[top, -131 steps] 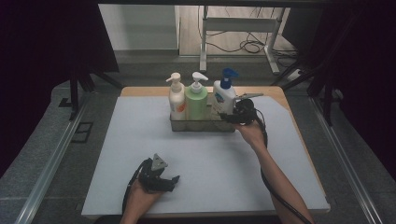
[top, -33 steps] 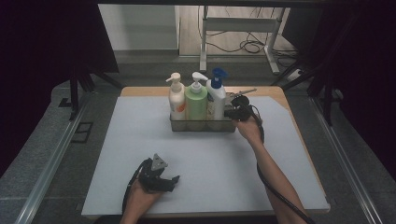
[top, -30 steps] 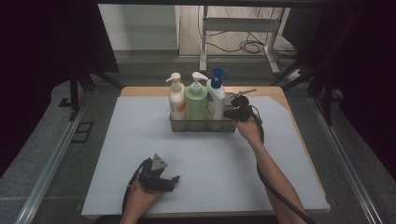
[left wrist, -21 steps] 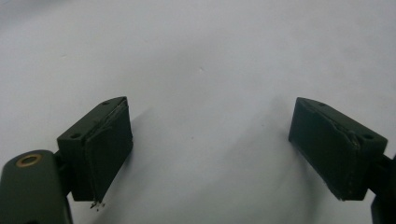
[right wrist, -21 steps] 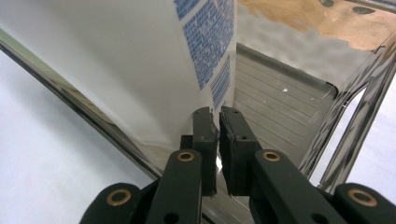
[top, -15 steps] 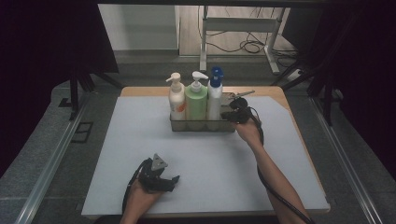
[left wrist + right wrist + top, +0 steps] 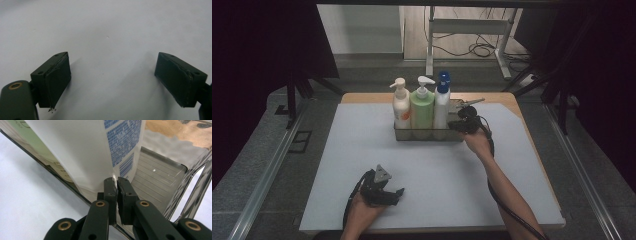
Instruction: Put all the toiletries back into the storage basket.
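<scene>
Three pump bottles stand in a shiny metal tray (image 7: 427, 135): a cream one (image 7: 401, 102), a green one (image 7: 422, 107) and a white one with a blue cap (image 7: 442, 105). My right gripper (image 7: 452, 126) is at the tray's right end. Its jaws are shut with nothing between them. In the right gripper view the right gripper's tips (image 7: 116, 181) touch the low side of the white bottle (image 7: 82, 150), which stands against the green bottle (image 7: 37, 145). My left gripper (image 7: 399, 196) rests near the table's front edge. In the left gripper view the left gripper (image 7: 112, 80) stands wide open over bare mat.
The tray's right end (image 7: 160, 177) behind the white bottle holds nothing. A white mat (image 7: 362, 150) covers most of the wooden table (image 7: 512, 102). Metal rails (image 7: 272, 165) run along both sides, and a desk frame with cables (image 7: 472, 47) stands beyond the far edge.
The blue-capped bottle has shifted left and come upright against the green bottle, with my right gripper following it leftward. The left gripper has not moved.
</scene>
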